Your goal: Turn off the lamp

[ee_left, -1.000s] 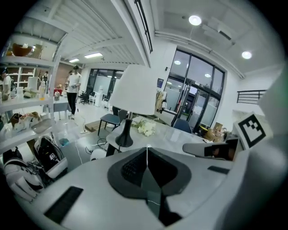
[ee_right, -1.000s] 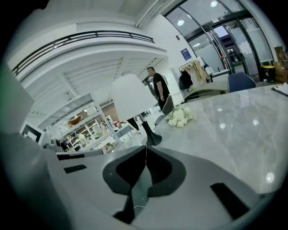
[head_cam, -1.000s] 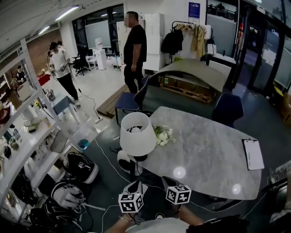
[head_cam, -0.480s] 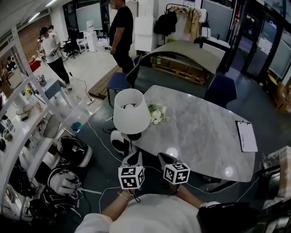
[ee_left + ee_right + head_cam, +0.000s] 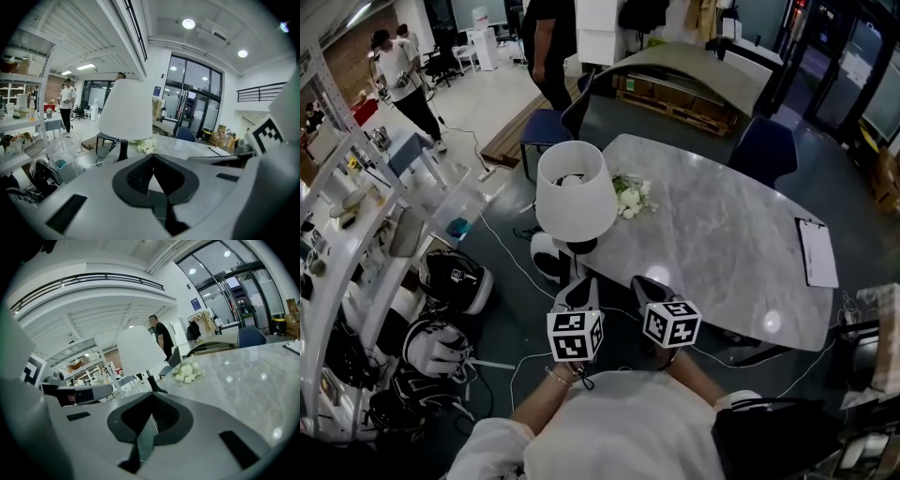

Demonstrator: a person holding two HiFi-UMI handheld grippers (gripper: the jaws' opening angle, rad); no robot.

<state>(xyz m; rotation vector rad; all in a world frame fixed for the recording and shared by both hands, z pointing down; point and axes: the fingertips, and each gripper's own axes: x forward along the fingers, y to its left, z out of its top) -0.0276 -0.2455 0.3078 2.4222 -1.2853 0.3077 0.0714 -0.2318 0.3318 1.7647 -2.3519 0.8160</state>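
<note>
The lamp (image 5: 575,197), with a white shade on a dark stem and base, stands on the near left corner of the grey marble table (image 5: 722,253). My left gripper (image 5: 578,286) and right gripper (image 5: 645,285) hang side by side in front of the table's near edge, just short of the lamp's base. Both are shut with nothing between the jaws. The left gripper view shows the lamp (image 5: 124,112) straight ahead beyond the left gripper's (image 5: 152,158) closed tips. In the right gripper view the lamp (image 5: 139,352) stands ahead and to the left of the right gripper (image 5: 151,414).
White flowers (image 5: 630,195) lie beside the lamp. A clipboard (image 5: 817,251) rests at the table's right end. Blue chairs (image 5: 766,150) stand at the far side. Shelves (image 5: 347,234) line the left wall, with bags (image 5: 455,281) and cables on the floor below. People (image 5: 394,66) stand at the back.
The head view has tipped down and drawn nearer the table. Both grippers have risen and sit closer to the lamp's base. Their jaws stay shut.
</note>
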